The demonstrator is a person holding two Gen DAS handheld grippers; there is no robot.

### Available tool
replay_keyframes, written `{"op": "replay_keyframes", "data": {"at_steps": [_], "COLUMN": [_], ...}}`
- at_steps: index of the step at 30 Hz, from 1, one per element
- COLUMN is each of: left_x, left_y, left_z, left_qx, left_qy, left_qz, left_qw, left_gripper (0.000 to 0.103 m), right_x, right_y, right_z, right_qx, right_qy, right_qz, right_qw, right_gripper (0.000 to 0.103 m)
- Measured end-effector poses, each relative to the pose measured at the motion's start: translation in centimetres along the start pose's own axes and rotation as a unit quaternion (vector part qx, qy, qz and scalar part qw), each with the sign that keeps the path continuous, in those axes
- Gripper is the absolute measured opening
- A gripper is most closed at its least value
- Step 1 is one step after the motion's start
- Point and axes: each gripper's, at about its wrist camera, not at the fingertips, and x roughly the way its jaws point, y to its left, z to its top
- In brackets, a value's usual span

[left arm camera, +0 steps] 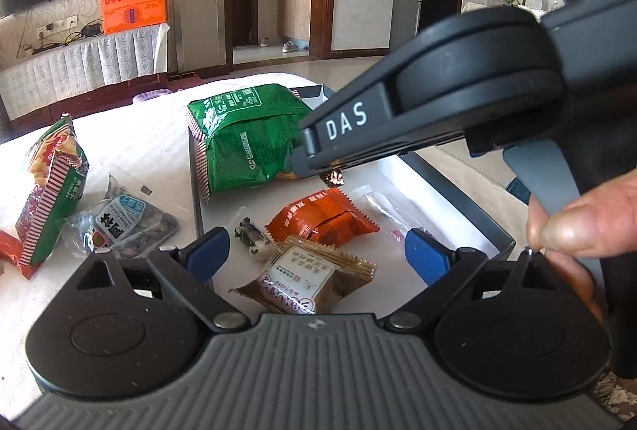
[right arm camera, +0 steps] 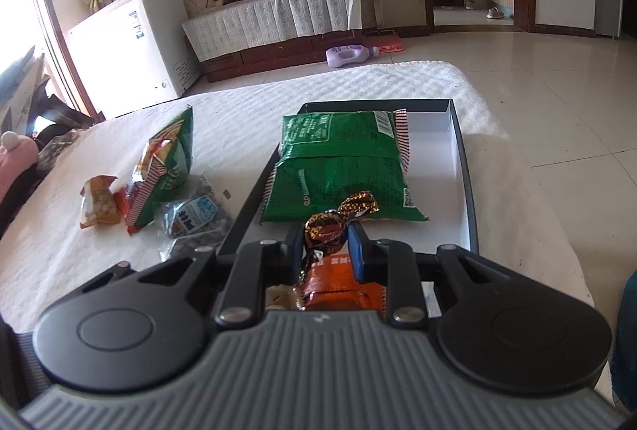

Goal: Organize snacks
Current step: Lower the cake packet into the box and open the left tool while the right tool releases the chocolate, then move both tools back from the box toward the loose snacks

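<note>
A shallow dark-rimmed white box (right arm camera: 458, 135) lies on the white cloth. In it lie a big green snack bag (right arm camera: 342, 167), an orange packet (left arm camera: 322, 217), a brown pastry packet (left arm camera: 310, 280) and a small wrapped candy (left arm camera: 251, 233). My right gripper (right arm camera: 324, 237) is shut on a brown foil candy (right arm camera: 324, 227) and holds it over the box, above the orange packet (right arm camera: 338, 290). It also shows in the left wrist view (left arm camera: 314, 159), where the candy (left arm camera: 333, 178) peeks out. My left gripper (left arm camera: 316, 257) is open and empty above the brown packet.
Left of the box on the cloth lie a green and red snack bag (right arm camera: 167, 167), a clear seed packet (right arm camera: 195, 219) and a small orange packet (right arm camera: 99, 207). A clear wrapper (left arm camera: 382, 203) lies in the box. Tiled floor lies to the right of the table.
</note>
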Motion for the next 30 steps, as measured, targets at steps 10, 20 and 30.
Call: {"op": "replay_keyframes", "data": {"at_steps": [10, 20, 30], "left_x": [-0.1, -0.3, -0.2], "left_y": [-0.3, -0.1, -0.1], "left_z": [0.0, 0.0, 0.0], "left_qx": [0.002, -0.002, -0.009], "left_qy": [-0.001, -0.002, -0.008], "left_qz": [0.001, -0.003, -0.001], "left_qw": [1.0, 1.0, 0.9999], "left_gripper": [0.097, 0.097, 0.099], "right_x": [0.0, -0.9, -2.6], "right_y": [-0.2, -0.8, -1.5], "right_z": [0.0, 0.2, 0.5], "right_qx": [0.007, 0.042, 0.078], "right_qy": [-0.002, -0.025, -0.062], "right_qz": [0.0, 0.029, 0.06], "right_qw": [1.0, 0.998, 0.993], "right_gripper": [0.029, 0.035, 0.036]}}
